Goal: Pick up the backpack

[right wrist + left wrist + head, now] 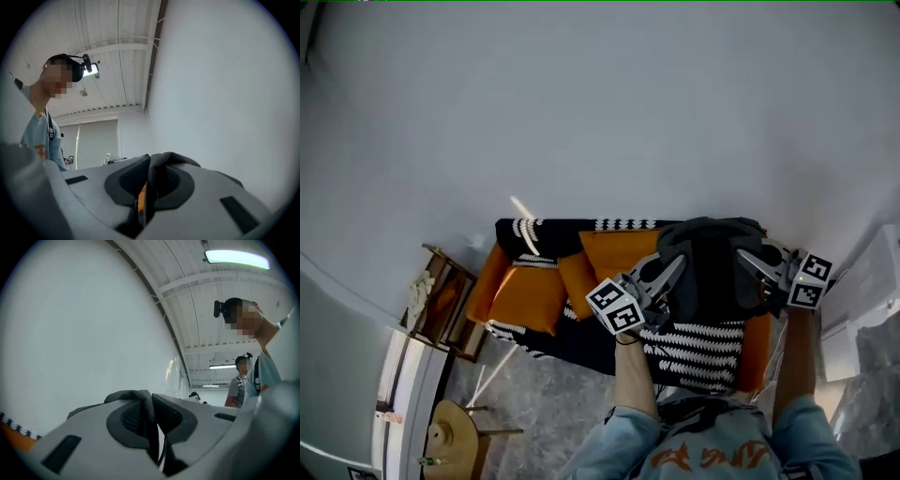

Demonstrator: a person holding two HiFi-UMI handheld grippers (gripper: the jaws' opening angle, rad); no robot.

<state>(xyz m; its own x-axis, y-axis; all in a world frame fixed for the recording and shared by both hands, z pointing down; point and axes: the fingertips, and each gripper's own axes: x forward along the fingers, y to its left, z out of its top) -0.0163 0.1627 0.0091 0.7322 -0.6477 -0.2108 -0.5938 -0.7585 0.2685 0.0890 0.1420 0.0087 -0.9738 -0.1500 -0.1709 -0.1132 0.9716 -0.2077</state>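
Observation:
The dark grey backpack (712, 267) hangs above the sofa, held up between my two grippers. My left gripper (678, 264) grips its left side and my right gripper (742, 255) its right side. In the left gripper view the jaws (152, 427) are shut on a fold of grey backpack strap (136, 398), which sticks up between the pads. In the right gripper view the jaws (149, 187) are shut on a dark strap (164, 161), with a bit of orange showing low between the pads. Both grippers point about level toward a white wall.
Below lies an orange sofa (757, 352) with a black-and-white striped blanket (694, 352) and orange cushions (525, 295). A wooden side table (441, 300) and a round stool (450, 441) stand at the left. White furniture (862, 300) stands at the right. Another person (241, 380) stands behind.

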